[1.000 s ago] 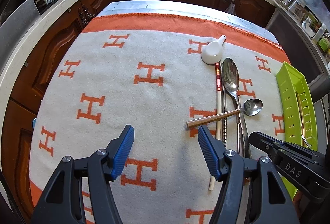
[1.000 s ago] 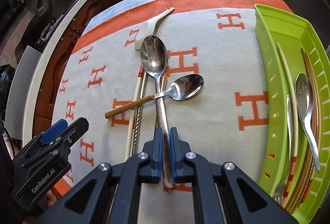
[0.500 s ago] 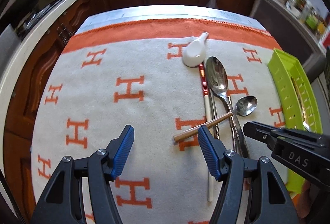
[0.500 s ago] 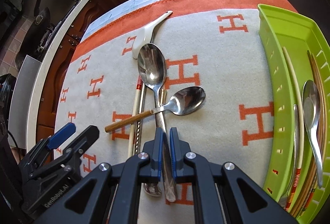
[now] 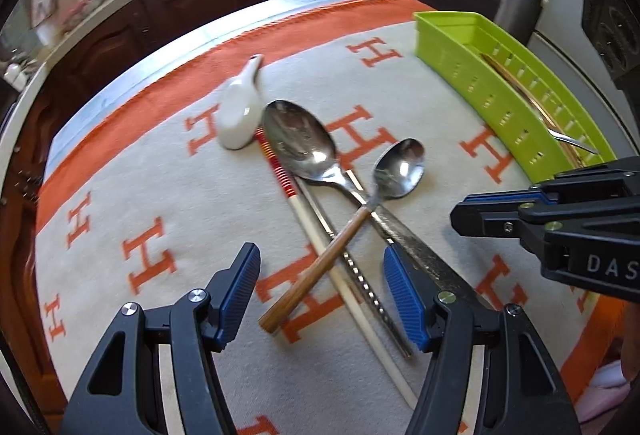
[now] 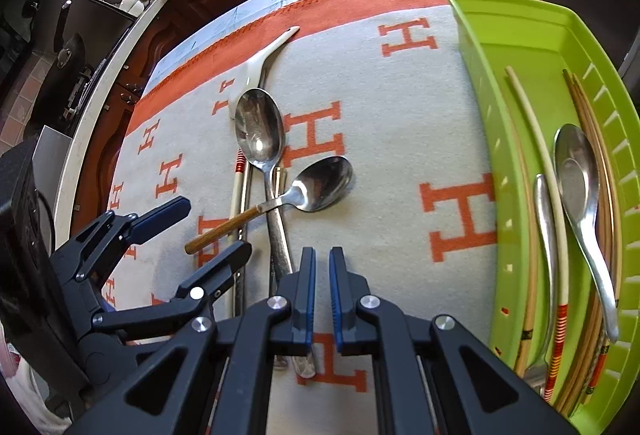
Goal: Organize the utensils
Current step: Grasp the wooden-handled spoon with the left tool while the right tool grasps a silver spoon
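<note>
A wooden-handled spoon (image 5: 352, 227) (image 6: 304, 191) lies across a big steel spoon (image 5: 304, 143) (image 6: 260, 131), a white-and-red chopstick (image 5: 320, 235) and a metal chopstick (image 5: 360, 283) on the H-patterned cloth. A white ceramic spoon (image 5: 240, 107) (image 6: 264, 63) lies beyond them. My left gripper (image 5: 320, 295) is open, with the wooden handle's end and the chopsticks between its fingers. My right gripper (image 6: 322, 299) is nearly shut with nothing between its pads, just right of the big spoon's handle. It also shows in the left wrist view (image 5: 500, 211).
A green tray (image 6: 500, 83) (image 5: 480, 75) at the right holds several chopsticks, spoons and a fork. Dark cabinets and a counter ring the table. The cloth's orange border (image 5: 280, 35) marks the far edge.
My left gripper moved right and forward over the crossed utensils. My right gripper, earlier shut on the big spoon's handle, now stands beside it with a narrow empty gap.
</note>
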`<act>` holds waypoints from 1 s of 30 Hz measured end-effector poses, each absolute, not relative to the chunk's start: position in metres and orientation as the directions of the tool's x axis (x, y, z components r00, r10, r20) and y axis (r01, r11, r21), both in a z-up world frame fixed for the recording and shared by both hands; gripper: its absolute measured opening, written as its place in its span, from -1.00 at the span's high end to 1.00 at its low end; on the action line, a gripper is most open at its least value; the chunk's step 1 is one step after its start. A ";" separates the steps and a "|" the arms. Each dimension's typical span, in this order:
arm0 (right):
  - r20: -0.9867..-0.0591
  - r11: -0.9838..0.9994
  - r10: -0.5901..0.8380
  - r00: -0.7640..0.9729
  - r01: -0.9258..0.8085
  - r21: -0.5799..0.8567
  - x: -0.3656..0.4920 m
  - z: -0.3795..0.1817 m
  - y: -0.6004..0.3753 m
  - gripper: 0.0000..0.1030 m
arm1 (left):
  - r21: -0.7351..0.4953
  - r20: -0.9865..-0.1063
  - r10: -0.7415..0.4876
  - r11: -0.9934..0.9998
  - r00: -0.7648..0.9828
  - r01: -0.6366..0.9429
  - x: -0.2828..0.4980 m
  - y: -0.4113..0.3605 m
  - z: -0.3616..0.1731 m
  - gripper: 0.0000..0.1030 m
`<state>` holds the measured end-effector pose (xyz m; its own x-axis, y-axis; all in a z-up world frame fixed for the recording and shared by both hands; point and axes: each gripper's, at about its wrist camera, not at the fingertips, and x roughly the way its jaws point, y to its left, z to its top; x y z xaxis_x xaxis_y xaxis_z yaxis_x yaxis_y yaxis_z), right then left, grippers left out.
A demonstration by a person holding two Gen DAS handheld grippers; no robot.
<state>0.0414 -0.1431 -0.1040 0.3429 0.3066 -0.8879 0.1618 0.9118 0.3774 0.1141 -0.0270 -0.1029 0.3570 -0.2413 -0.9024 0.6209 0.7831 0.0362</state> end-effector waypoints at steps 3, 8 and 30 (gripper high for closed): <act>-0.886 0.907 0.305 0.348 0.177 0.382 0.038 -0.106 -0.146 0.87 | 0.015 -0.901 -0.276 0.750 0.334 0.661 0.114 -0.031 -0.103 -0.20; -0.882 0.901 0.305 0.359 0.193 0.390 0.035 -0.110 -0.149 0.87 | -0.018 -0.902 -0.320 0.700 0.291 0.714 0.117 -0.037 -0.104 0.19; -0.870 0.897 0.293 0.396 0.202 0.394 0.026 -0.107 -0.156 0.87 | -0.090 -0.941 -0.326 0.494 0.088 0.865 0.136 -0.051 -0.112 0.69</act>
